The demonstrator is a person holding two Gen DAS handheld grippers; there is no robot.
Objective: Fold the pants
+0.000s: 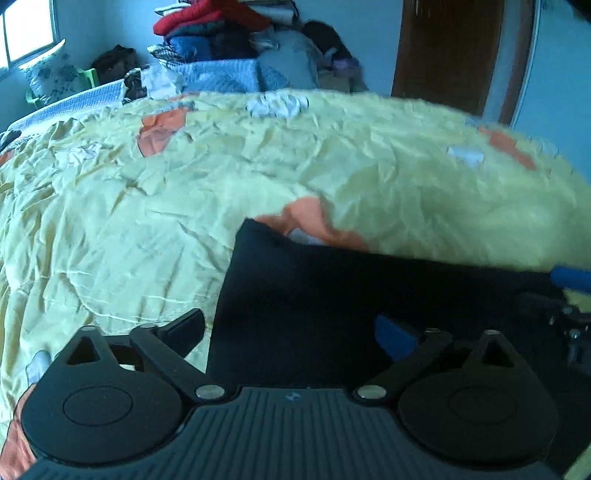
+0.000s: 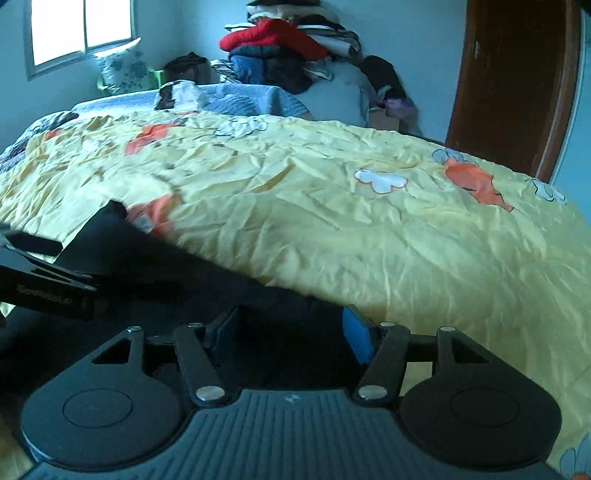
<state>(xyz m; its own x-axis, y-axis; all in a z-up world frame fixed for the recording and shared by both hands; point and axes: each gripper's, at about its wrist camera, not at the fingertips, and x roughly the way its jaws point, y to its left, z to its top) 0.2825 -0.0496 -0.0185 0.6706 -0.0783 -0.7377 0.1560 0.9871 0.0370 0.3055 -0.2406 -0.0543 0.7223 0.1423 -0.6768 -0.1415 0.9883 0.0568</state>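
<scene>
Dark pants (image 1: 332,295) lie flat on a yellow flowered bedspread (image 1: 147,203) at the near side of the bed. In the left wrist view my left gripper (image 1: 291,332) stands wide open over the pants' left edge. Its left finger is above the bedspread and its blue-padded right finger is above the cloth. In the right wrist view my right gripper (image 2: 288,336) hangs over the pants (image 2: 177,273) near their right end, jaws partly apart with dark cloth in the gap. I see no pad pressing on the cloth. A blue fingertip (image 1: 570,277) of the right gripper shows at the far right.
Beyond the bedspread (image 2: 332,206) a heap of clothes (image 2: 280,48) rests on a blue quilt (image 2: 251,99). A brown door (image 2: 513,81) stands at the right and a window (image 2: 81,26) at the left, with a flowered pillow (image 2: 122,70) below it.
</scene>
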